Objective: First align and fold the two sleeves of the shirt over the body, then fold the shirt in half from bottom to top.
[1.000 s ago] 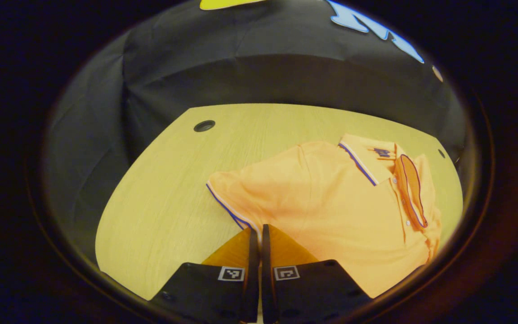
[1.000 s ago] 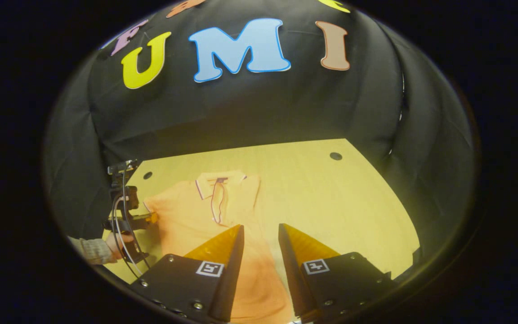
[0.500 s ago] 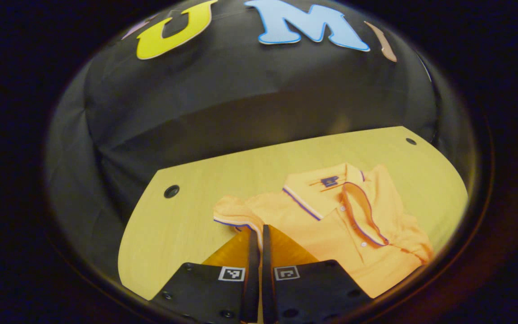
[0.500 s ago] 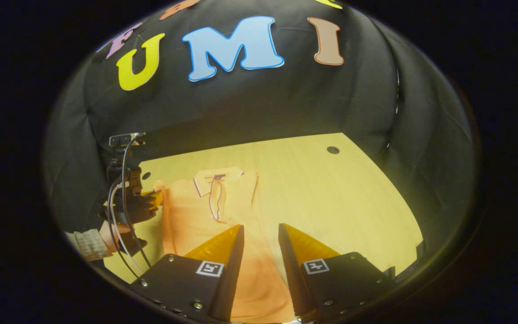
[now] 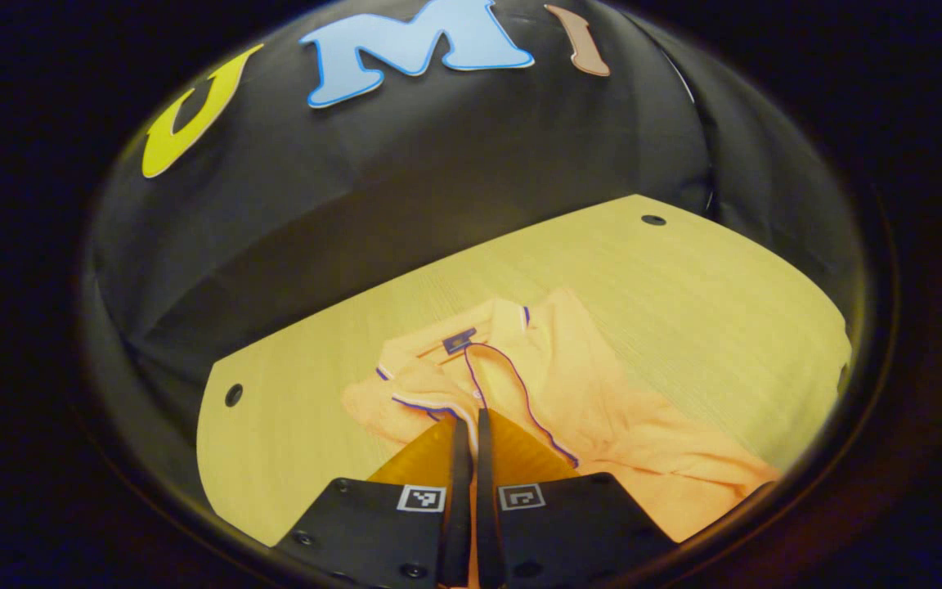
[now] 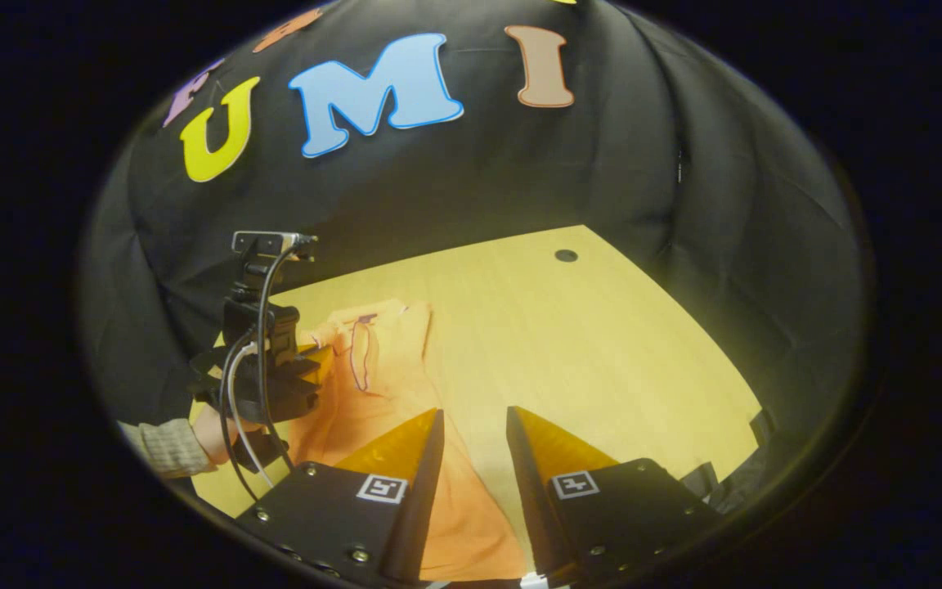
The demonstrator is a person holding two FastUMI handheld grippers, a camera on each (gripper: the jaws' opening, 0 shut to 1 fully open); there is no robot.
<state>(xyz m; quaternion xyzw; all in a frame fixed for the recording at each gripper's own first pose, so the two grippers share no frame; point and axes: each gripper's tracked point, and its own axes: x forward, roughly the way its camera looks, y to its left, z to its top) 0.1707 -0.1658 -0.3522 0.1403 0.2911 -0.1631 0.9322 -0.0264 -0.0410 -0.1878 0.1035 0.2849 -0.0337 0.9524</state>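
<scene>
An orange polo shirt (image 5: 602, 401) with a blue-trimmed collar (image 5: 448, 341) lies on the wooden table (image 5: 684, 286). My left gripper (image 5: 465, 419) is shut on the shirt's sleeve cuff (image 5: 422, 404), which is lifted and bunched over the chest beside the placket. In the right gripper view, the left gripper (image 6: 307, 364), held by a hand (image 6: 211, 429), sits over the shirt (image 6: 381, 376) near its collar. My right gripper (image 6: 475, 414) is open above the shirt's lower edge, with its fingers apart and not gripping anything.
Round cable holes mark the table's far corners (image 5: 233, 395) (image 5: 652, 220) (image 6: 566, 255). Black cloth walls close in behind and to both sides. Bare wood (image 6: 602, 343) stretches to the right of the shirt. Cables (image 6: 235, 384) hang from the left gripper.
My left gripper has lifted the sleeve cuff and carried it inward from the shirt's side to over the chest by the collar. The right gripper stayed open and shifted only slightly.
</scene>
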